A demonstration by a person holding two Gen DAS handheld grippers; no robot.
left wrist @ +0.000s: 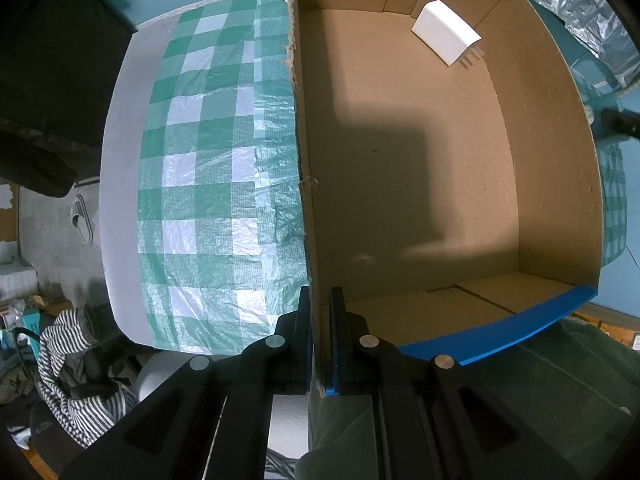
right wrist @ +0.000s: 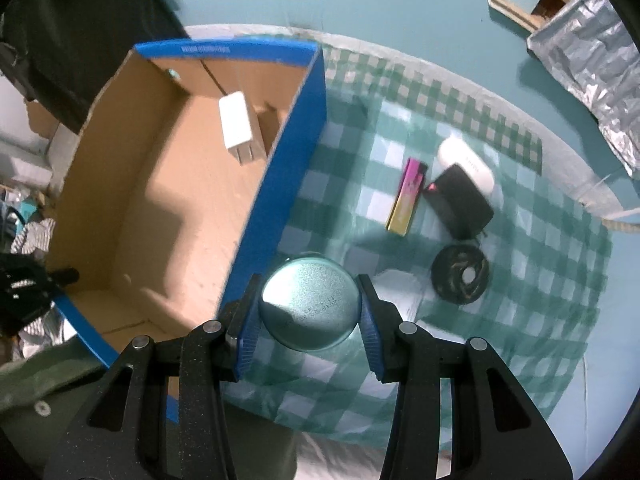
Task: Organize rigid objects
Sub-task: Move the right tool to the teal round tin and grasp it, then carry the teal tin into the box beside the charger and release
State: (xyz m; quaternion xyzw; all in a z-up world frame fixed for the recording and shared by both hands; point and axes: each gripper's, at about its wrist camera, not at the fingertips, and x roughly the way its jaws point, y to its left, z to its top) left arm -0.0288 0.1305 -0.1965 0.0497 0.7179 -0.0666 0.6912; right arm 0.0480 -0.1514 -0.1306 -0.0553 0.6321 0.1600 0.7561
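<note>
Between your right gripper's (right wrist: 308,312) blue pads sits a round silver metal tin (right wrist: 309,305), clamped and held above the cloth just right of the blue-sided cardboard box (right wrist: 280,172). Your left gripper (left wrist: 320,344) pinches that box's wall. One white plug adapter (right wrist: 236,127) lies inside at the far end; the pink-yellow lighter (right wrist: 406,202), black adapter (right wrist: 458,206), white oval case (right wrist: 468,164) and black coiled cable (right wrist: 460,274) remain on the checked cloth (right wrist: 540,280), right of the tin.

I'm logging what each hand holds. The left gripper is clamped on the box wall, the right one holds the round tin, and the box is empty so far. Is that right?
Not quite: the cardboard box isn't empty. Both wrist views show a white charger lying inside near the far end. The rest holds: the left gripper is clamped on the wall, and the right gripper holds the round tin.
</note>
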